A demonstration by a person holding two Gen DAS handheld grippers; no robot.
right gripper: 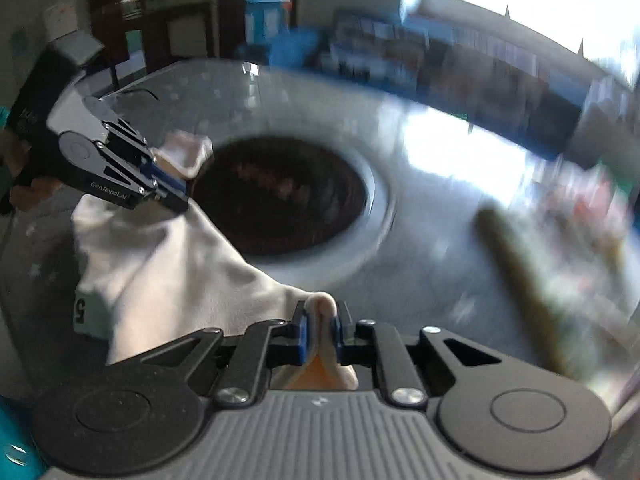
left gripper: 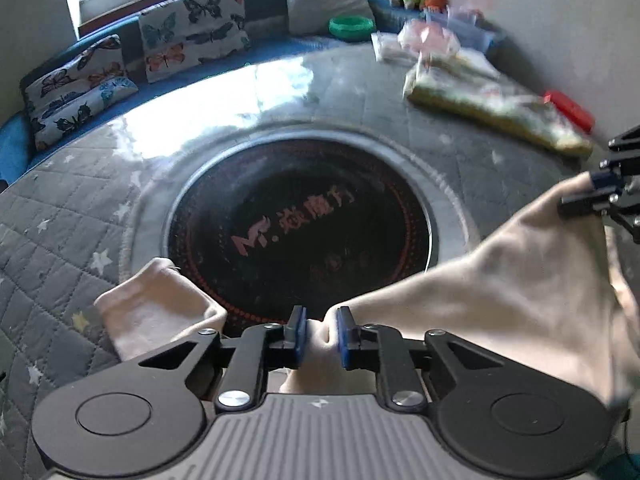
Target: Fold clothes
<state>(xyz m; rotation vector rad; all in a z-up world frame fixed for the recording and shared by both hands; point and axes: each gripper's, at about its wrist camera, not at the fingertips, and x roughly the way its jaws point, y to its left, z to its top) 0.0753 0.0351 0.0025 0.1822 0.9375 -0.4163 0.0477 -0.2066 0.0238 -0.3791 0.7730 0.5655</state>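
At the far left of the left wrist view, two butterfly-print cushions lean along a blue bench under the window. Below them lies the quilted grey cover of the desk, dotted with pale stars, and in the middle of the desk sits a round black cooktop with reddish lettering. The cream garment is held up over the near edge of the desk, one loose end drooping at lower left. The left gripper has its blue pads pressed onto a bunched fold of that cloth. From there the fabric stretches rightward and upward to the right gripper, which also pinches the cloth at the frame's edge. Beyond, on the far right of the desk, lie a folded greenish bundle and a red object, with a green ring-shaped thing further back.

In the right wrist view (heavily blurred), the right gripper is clamped on a cloth ridge.
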